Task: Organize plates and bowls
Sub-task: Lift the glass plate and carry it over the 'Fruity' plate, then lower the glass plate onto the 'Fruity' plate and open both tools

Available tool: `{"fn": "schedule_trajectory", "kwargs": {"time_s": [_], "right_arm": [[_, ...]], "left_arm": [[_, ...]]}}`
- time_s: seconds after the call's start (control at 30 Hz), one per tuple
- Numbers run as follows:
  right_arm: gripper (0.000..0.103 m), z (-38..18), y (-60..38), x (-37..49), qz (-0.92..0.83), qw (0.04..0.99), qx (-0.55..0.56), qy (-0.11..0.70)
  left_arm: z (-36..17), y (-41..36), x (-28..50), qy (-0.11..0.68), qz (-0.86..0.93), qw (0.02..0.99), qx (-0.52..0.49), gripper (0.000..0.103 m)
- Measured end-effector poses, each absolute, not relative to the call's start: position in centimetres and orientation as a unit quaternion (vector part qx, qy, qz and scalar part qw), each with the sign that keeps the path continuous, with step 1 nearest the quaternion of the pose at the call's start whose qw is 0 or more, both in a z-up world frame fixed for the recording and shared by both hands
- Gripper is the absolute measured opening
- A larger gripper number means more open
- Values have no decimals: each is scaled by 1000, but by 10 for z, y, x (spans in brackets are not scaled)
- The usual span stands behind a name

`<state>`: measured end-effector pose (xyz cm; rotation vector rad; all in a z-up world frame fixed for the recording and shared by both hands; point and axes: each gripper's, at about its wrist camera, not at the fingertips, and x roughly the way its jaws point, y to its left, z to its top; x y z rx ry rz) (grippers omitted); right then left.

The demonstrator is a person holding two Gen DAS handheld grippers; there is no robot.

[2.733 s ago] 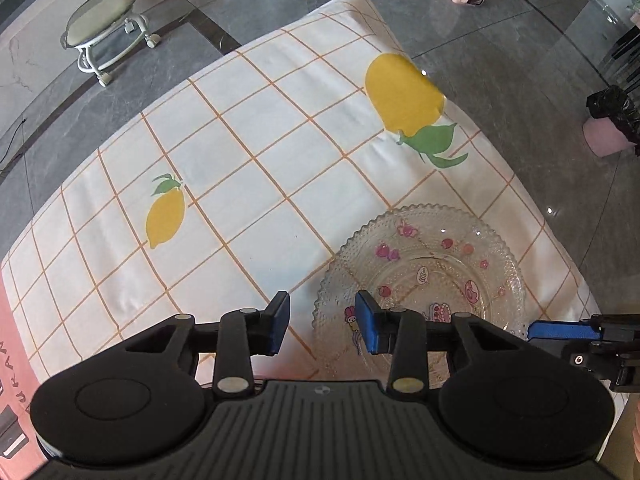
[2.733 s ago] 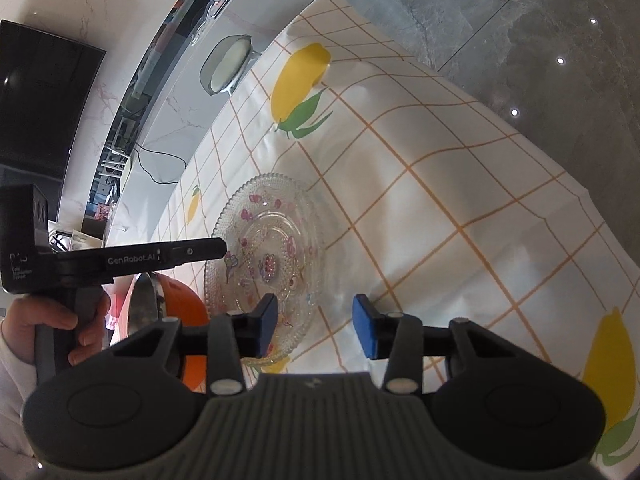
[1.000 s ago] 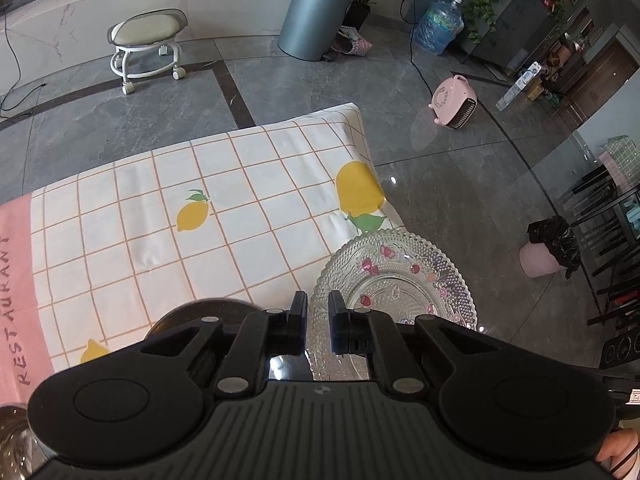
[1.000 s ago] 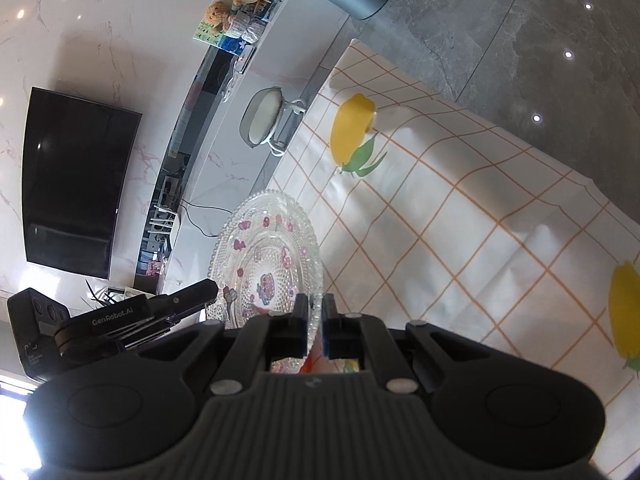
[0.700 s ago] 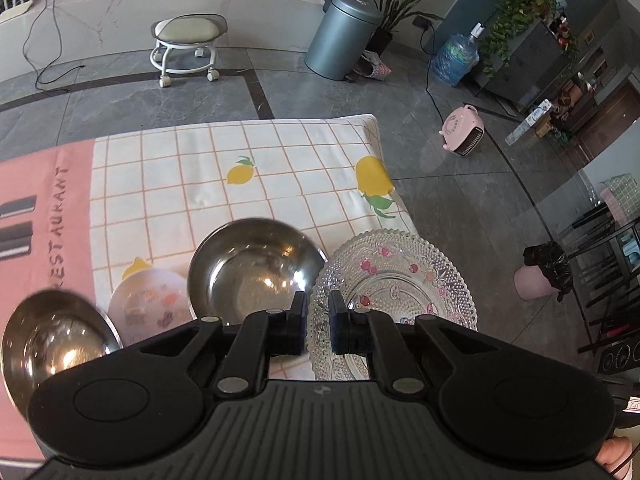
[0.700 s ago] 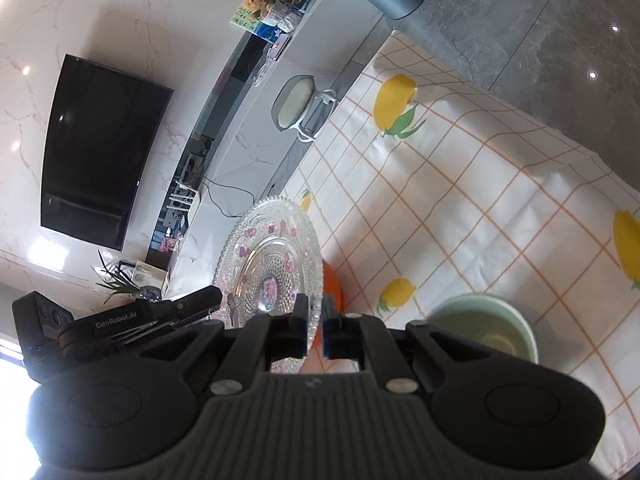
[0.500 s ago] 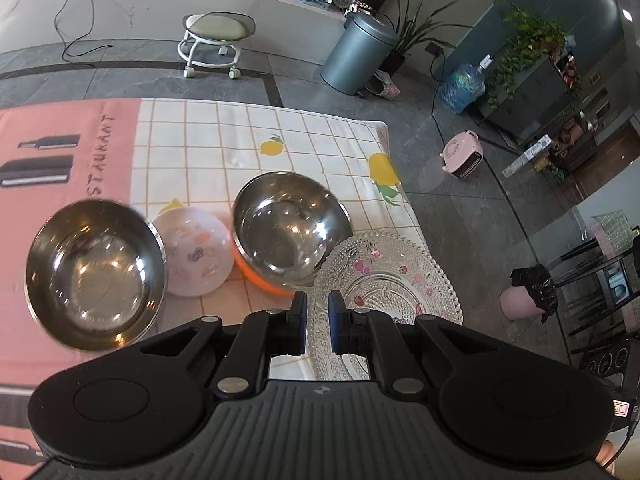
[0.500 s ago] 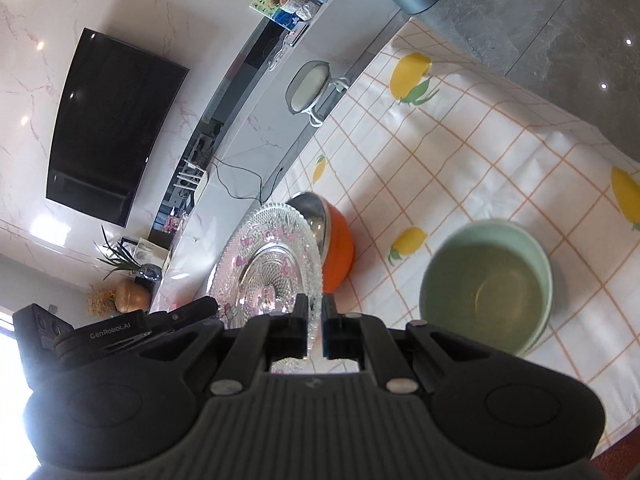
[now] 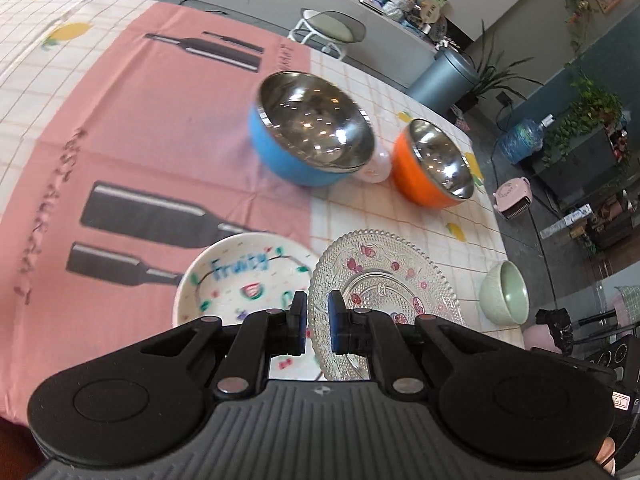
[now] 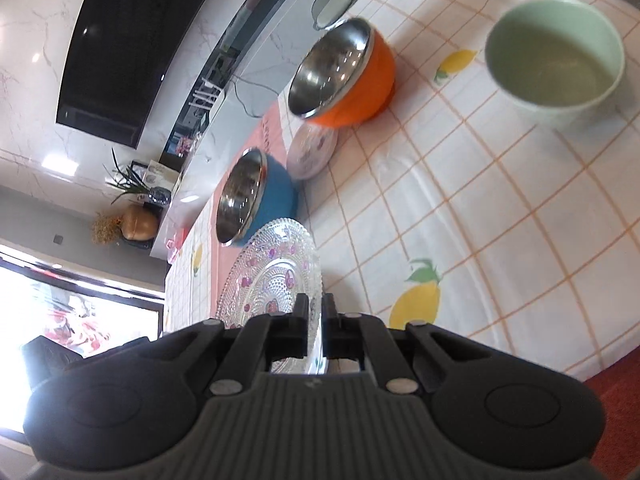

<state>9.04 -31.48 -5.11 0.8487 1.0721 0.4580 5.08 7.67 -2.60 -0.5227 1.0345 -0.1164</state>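
Both grippers are shut on the rim of a clear glass plate (image 9: 384,280) with pink patterns, held above the table. My left gripper (image 9: 317,322) grips its near edge. My right gripper (image 10: 315,326) grips its edge too, and the glass plate (image 10: 272,272) shows edge-on there. A white "Fruity" plate (image 9: 236,276) lies on the table just left of and below the glass plate. A blue steel-lined bowl (image 9: 308,128), an orange steel-lined bowl (image 9: 432,164) and a pale green bowl (image 9: 504,298) stand on the table.
A small white patterned dish (image 10: 312,152) sits between the blue bowl (image 10: 256,196) and the orange bowl (image 10: 344,72). The green bowl (image 10: 556,60) is at the far right. The tablecloth (image 9: 120,160) is pink and checked. A stool (image 9: 332,28) and bin (image 9: 444,76) stand beyond the table.
Both grippers closed on the glass plate, lifted it and carried it left across the table. The "Fruity" plate, blue bowl and green bowl have come into view.
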Motion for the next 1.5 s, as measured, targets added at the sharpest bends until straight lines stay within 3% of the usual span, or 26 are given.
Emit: {"fn": "schedule_trajectory", "kwargs": {"time_s": [0.37, 1.03, 1.5], "right_arm": [[4, -81, -244, 81, 225, 744, 340, 529], [7, -85, -221, 80, 187, 783, 269, 529], [13, -71, -195, 71, 183, 835, 158, 494]], "left_arm": [[-69, 126, 5, 484, 0, 823, -297, 11], [-73, 114, 5, 480, 1, 842, -246, 11], [-73, 112, 5, 478, 0, 847, -233, 13]]}}
